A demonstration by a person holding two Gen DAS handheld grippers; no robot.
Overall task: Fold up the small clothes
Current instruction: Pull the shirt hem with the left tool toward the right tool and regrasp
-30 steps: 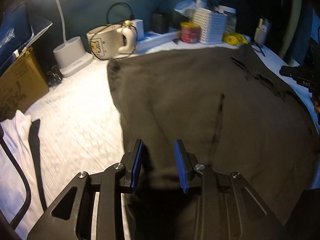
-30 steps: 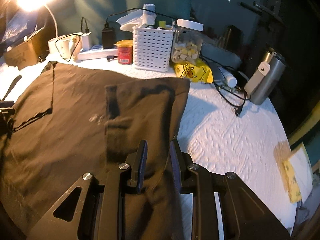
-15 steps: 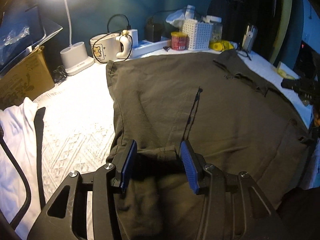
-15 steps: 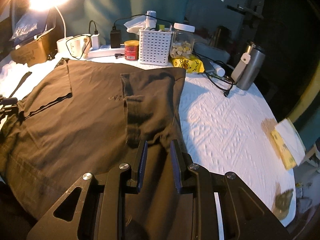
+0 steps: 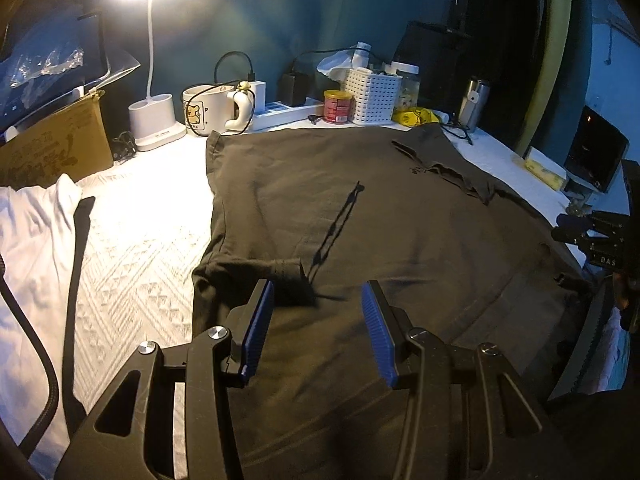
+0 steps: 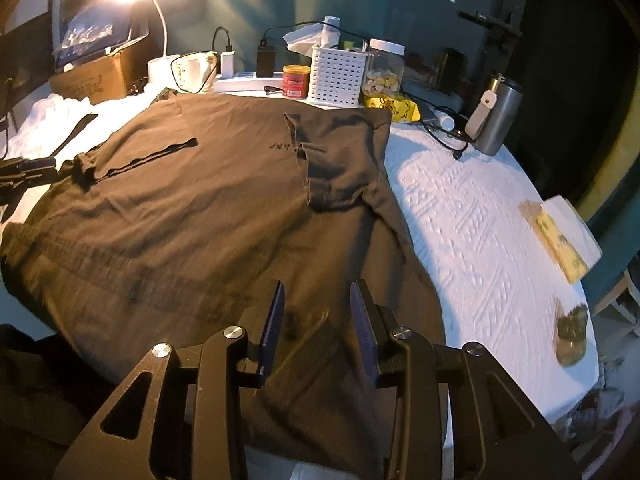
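A dark olive T-shirt (image 5: 360, 216) lies spread flat on the white quilted table, both sleeves folded inward onto the body. It also shows in the right wrist view (image 6: 208, 208). My left gripper (image 5: 318, 330) is open and empty, hovering over the shirt's near left part beside the folded left sleeve (image 5: 260, 266). My right gripper (image 6: 318, 320) is open, above the shirt's near right edge, with fabric lying under the jaws and not pinched. The folded right sleeve (image 6: 340, 160) lies ahead of it. The right gripper also shows at the far right of the left wrist view (image 5: 600, 236).
A lit desk lamp (image 5: 156, 120), mug (image 5: 208, 110), power strip (image 5: 280, 114), red can (image 5: 337, 106), white basket (image 5: 372, 98), jar (image 6: 384, 68) and steel tumbler (image 6: 500, 116) line the back. A cardboard box (image 5: 56, 148) and white garment (image 5: 28, 248) lie left. Yellow packet (image 6: 560, 244) at the right edge.
Both grippers pulled back toward the near edge and opened wider. The right gripper let go of the fabric it was pinching. The shirt now lies flatter.
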